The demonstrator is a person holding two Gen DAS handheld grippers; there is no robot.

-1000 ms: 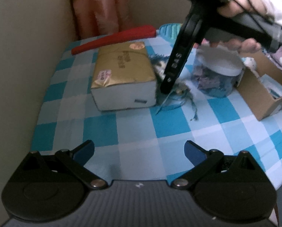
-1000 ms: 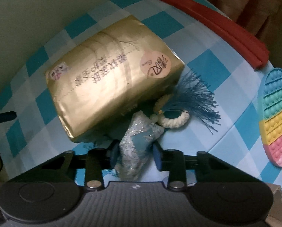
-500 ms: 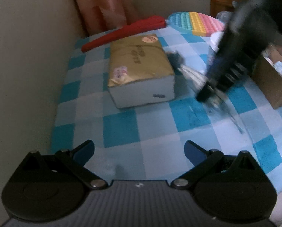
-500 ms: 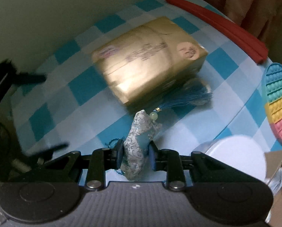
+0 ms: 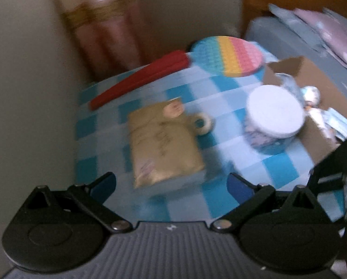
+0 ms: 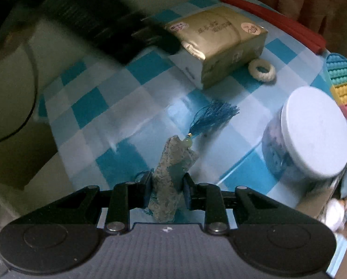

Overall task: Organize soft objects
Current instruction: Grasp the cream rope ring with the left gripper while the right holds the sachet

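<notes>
My right gripper (image 6: 166, 183) is shut on a pale blue patterned fabric sachet (image 6: 171, 162), whose blue tassel (image 6: 213, 114) hangs free above the checked tablecloth (image 6: 108, 107). A gold tissue pack (image 6: 220, 37) lies behind it, with a white knitted ring (image 6: 261, 71) at its corner. In the blurred left wrist view my left gripper (image 5: 172, 183) stands open with nothing between its fingers, held above the near end of the tissue pack (image 5: 164, 144). The knitted ring (image 5: 203, 123) shows there too.
A white-lidded jar (image 5: 274, 116) stands beside an open cardboard box (image 5: 289, 67) holding soft items at the right. A rainbow bubble mat (image 5: 229, 55) and a red strip (image 5: 138, 81) lie at the table's far edge. A wall borders the left side.
My right gripper carried the sachet away from the tissue pack toward the jar, pulling its tassel off the knitted ring. My left gripper rose and now looks down on the tissue pack.
</notes>
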